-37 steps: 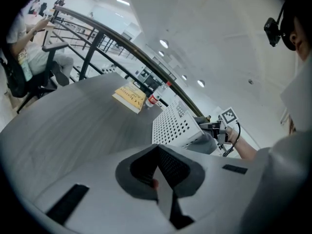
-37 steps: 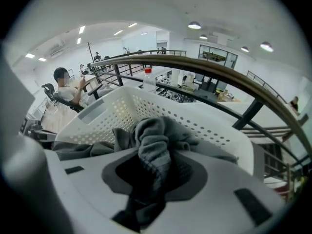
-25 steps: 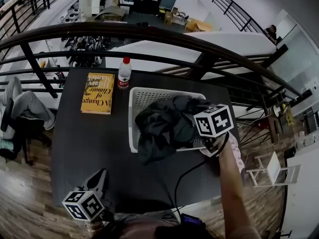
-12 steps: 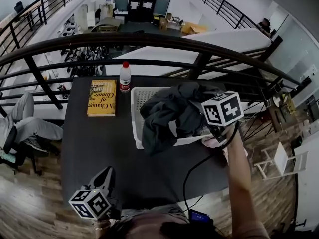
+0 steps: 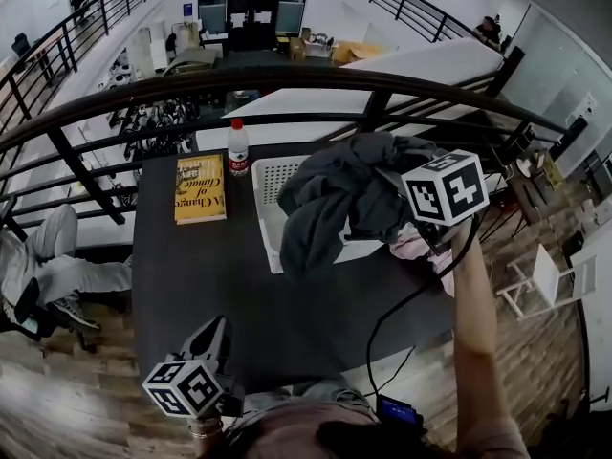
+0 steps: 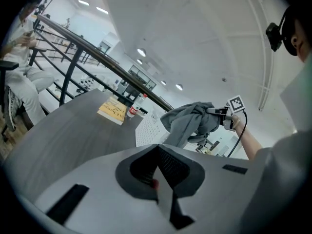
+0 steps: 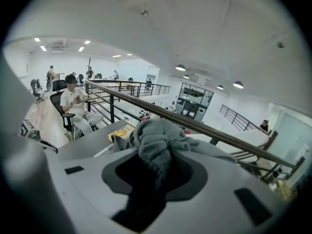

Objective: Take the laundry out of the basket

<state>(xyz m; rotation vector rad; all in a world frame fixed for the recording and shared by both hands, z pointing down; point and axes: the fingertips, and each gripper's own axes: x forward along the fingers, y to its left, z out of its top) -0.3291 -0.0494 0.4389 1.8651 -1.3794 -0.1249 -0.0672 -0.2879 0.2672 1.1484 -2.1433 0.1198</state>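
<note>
Laundry, one grey garment (image 5: 335, 199), hangs bunched in the right gripper (image 5: 400, 207), whose jaws are clamped on a thick fold of it. In the right gripper view the cloth (image 7: 157, 141) fills the gap between the jaws and spills out over the front. The garment is raised clear above the white basket (image 5: 270, 220), with a loose end drooping toward 7 o'clock across the basket's near rim. In the left gripper view it shows as a lump (image 6: 191, 122) held in the air over the basket's perforated wall (image 6: 148, 128).

The basket stands on the dark table (image 5: 191, 285), up against the far edge at 12 o'clock. A yellow book (image 5: 200, 188) lies flat at the basket's 9 o'clock, well apart from it. A bottle (image 5: 238, 147) with a red cap stands upright at the basket's 11 o'clock, just beside the book's far corner.

The left gripper (image 5: 216, 331) hovers at 7 o'clock in the head view, over the table's near edge, well apart from the basket. Its jaws are together with nothing between them (image 6: 158, 179).
</note>
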